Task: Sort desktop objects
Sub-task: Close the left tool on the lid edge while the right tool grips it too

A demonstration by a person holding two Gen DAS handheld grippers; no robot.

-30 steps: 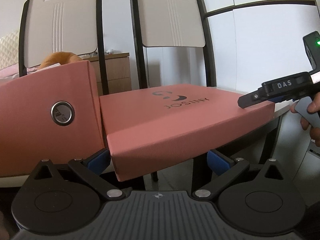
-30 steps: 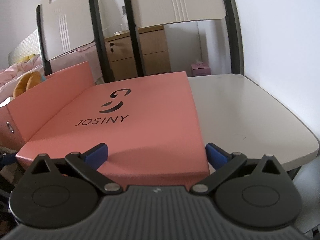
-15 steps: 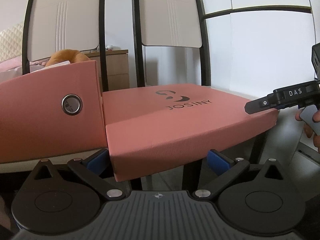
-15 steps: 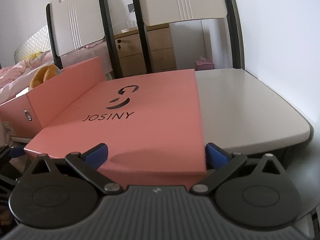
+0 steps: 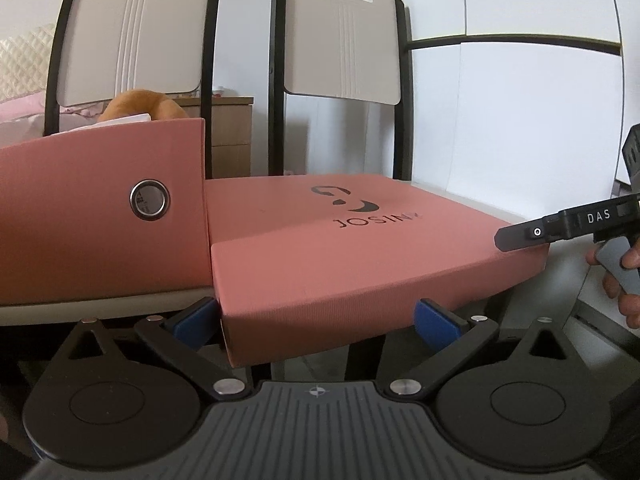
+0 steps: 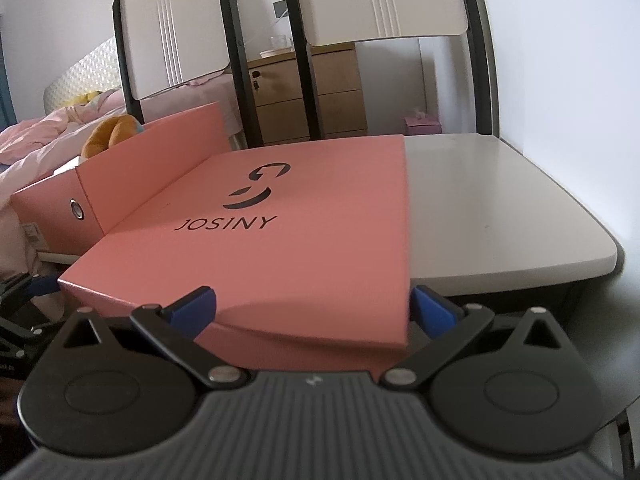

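Left wrist cam: my left gripper (image 5: 318, 314) has its blue pads spread wide on either side of the near corner of the pink lid (image 5: 360, 256), the one with JOSINY printed on it. I can't tell if the pads actually touch it. The lid lies flat on the white table (image 6: 500, 208), hanging over the near edge. At 9 o'clock from it stands the pink box (image 5: 100, 216) with a round metal eyelet. My right gripper (image 6: 312, 306) is also spread wide, straddling the lid's other near corner, with its right pad just beside the lid's right edge. Two white chairs (image 5: 340, 40) at 12 o'clock. My right hand (image 5: 624, 276) shows at 3 o'clock.
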